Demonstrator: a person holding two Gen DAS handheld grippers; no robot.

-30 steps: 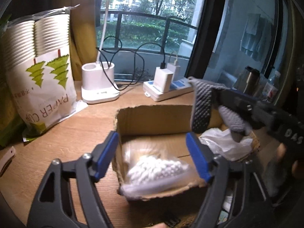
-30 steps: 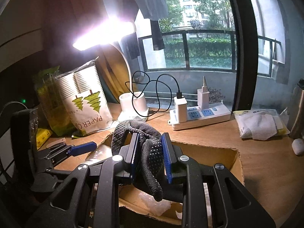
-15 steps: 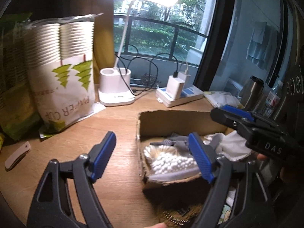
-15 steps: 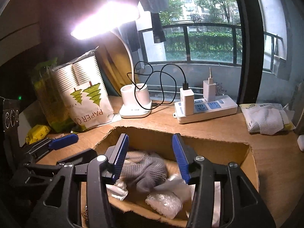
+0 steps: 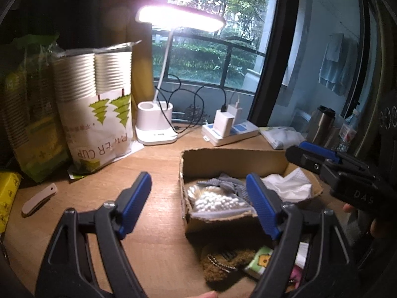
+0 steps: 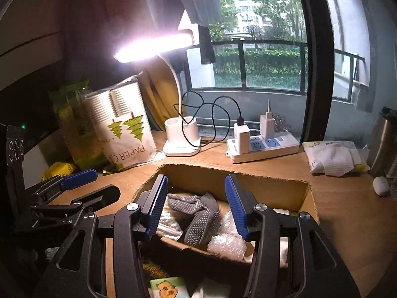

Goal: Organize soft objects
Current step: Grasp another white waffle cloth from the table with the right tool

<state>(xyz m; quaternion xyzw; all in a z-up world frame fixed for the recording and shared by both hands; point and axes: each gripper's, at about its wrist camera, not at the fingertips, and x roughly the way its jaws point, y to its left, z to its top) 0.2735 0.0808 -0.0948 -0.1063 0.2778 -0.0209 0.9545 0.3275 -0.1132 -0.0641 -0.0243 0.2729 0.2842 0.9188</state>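
An open cardboard box [image 5: 230,152] stands on the wooden desk. In it lie a grey dotted glove [image 5: 223,183], a bag of white cotton balls [image 5: 215,202] and white cloth [image 5: 287,186]. My left gripper [image 5: 197,176] hovers open in front of the box's left corner with nothing between its fingers. My right gripper [image 6: 196,178] is open above the box's near side. The glove [image 6: 198,213] lies loose below it beside bubble wrap [image 6: 227,243]. From the left wrist view the right gripper [image 5: 305,152] reaches in over the box's right rim.
A paper cup bag [image 5: 96,114], lamp base [image 5: 155,126] and power strip [image 5: 230,134] line the back. A brown fuzzy item [image 5: 223,260] and a cartoon tissue pack [image 5: 260,260] lie in front of the box. A white cloth pack [image 6: 332,156] sits at right.
The right gripper opened and let go of the grey glove, which dropped into the box. The left gripper drew back and to the left, away from the box.
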